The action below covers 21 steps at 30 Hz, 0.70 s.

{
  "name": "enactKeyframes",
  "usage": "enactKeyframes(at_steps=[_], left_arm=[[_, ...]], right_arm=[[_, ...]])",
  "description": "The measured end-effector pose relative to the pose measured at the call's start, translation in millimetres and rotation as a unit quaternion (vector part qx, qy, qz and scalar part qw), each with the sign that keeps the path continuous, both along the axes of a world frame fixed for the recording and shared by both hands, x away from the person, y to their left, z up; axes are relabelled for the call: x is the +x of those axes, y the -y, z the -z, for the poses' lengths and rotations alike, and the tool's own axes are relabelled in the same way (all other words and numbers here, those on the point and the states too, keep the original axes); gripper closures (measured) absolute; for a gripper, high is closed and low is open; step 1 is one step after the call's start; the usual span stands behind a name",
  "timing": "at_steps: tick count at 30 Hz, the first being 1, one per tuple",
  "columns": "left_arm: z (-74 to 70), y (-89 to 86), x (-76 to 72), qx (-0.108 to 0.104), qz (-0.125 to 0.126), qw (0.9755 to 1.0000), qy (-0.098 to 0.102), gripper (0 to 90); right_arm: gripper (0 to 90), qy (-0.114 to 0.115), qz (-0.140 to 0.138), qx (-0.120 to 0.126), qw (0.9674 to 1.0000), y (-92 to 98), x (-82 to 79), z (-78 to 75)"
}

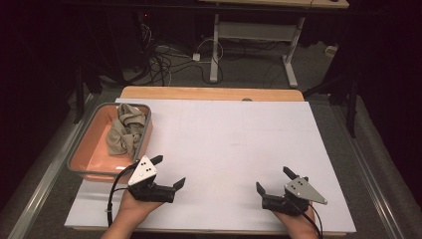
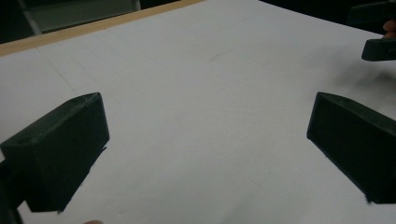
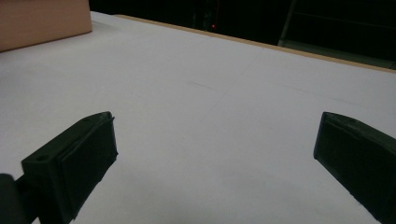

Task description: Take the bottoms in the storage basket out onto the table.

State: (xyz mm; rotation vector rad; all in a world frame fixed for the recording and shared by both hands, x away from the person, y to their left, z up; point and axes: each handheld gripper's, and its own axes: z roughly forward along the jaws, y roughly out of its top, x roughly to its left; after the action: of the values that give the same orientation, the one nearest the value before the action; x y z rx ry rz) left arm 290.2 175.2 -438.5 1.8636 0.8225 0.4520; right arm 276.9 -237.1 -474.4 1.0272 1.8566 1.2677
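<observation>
The crumpled beige cloth (image 1: pixel 126 130) lay untouched in the salmon-pink plastic tub (image 1: pixel 87 154) while the left gripper (image 1: pixel 168 172) and right gripper (image 1: pixel 274 180) rested wide-jawed, empty, nothing yet grasped.

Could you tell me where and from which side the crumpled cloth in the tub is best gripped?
I would take the crumpled cloth at its bunched top folds, coming from above. It lies heaped at the far end of the pink tub, whose walls block a sideways approach. The left gripper, open and beside the tub, is the nearer one.
</observation>
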Motion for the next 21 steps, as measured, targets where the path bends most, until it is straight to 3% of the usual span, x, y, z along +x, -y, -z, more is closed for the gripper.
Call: enactKeyframes(at_steps=[11, 21], left_arm=[[-15.8, -35.0, 1.6, -0.010, -0.036, 0.9993, 0.010, 0.0], [-19.2, -59.6, 5.2, -0.017, -0.071, 0.9973, 0.012, 0.0]], right_arm=[[0.3, -0.002, 0.000, -0.002, 1.0000, -0.2, -0.3, 0.4], [0.3, -0.004, -0.002, -0.008, 1.0000, -1.9, 0.2, 2.4]])
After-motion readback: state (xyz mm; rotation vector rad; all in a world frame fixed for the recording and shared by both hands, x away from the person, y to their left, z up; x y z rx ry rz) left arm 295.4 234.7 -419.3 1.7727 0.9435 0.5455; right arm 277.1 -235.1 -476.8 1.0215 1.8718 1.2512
